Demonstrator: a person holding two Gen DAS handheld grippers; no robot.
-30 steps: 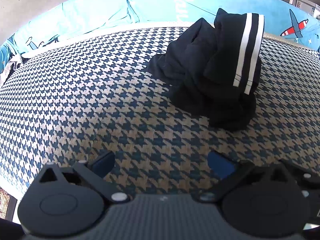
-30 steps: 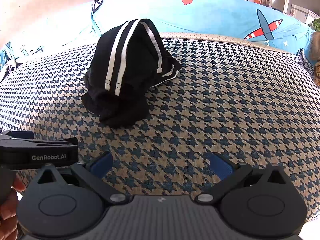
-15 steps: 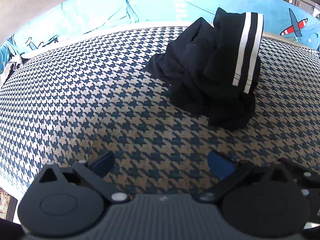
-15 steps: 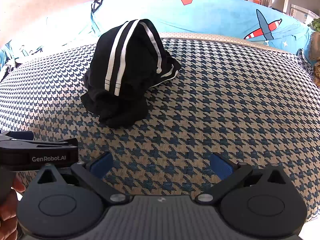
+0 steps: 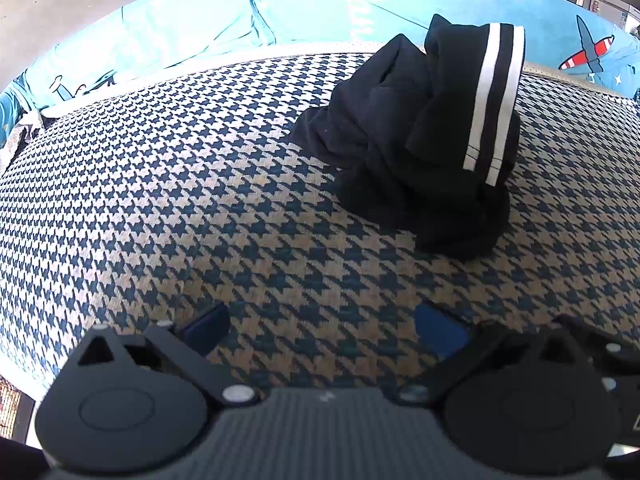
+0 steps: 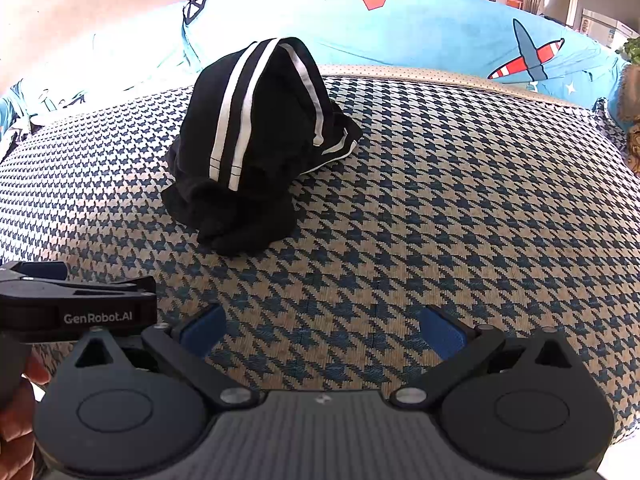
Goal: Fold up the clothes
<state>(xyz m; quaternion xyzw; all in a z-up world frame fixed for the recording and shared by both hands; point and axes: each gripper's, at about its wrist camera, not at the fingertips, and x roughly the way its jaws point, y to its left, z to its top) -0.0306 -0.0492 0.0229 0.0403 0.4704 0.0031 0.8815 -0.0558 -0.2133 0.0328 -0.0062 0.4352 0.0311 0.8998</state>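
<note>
My left claw (image 5: 322, 326) is spread wide, blue pads parted, nothing between them, hanging low over the woven houndstooth cover (image 5: 168, 200) — navy and tan, coarse knit, bulging like a cushion under me. My right claw (image 6: 322, 326) is just the same: jaws wide apart, empty, over the same checked weave. Off the right claw's left side I can see the black body of my other tool, lettered "GenRobot.AI", with fingers (image 6: 16, 420) of my hand wrapped below it.

Ahead of the left claw and off to its right sits the black garment (image 5: 420, 152), a soft, matte heap, crumpled and bunched up into a peak instead of lying flat. From the right claw it is ahead and to the left (image 6: 256, 140). Two white stripes (image 6: 236, 120) run down its raised fold, with more striping along a hem that pokes out on the far side. Its lower edge pools in rounded rolls on the cover, well clear of both claws.

Beyond it, a smooth turquoise sheet (image 6: 420, 28) printed with a red-and-white aeroplane (image 6: 528, 60).
</note>
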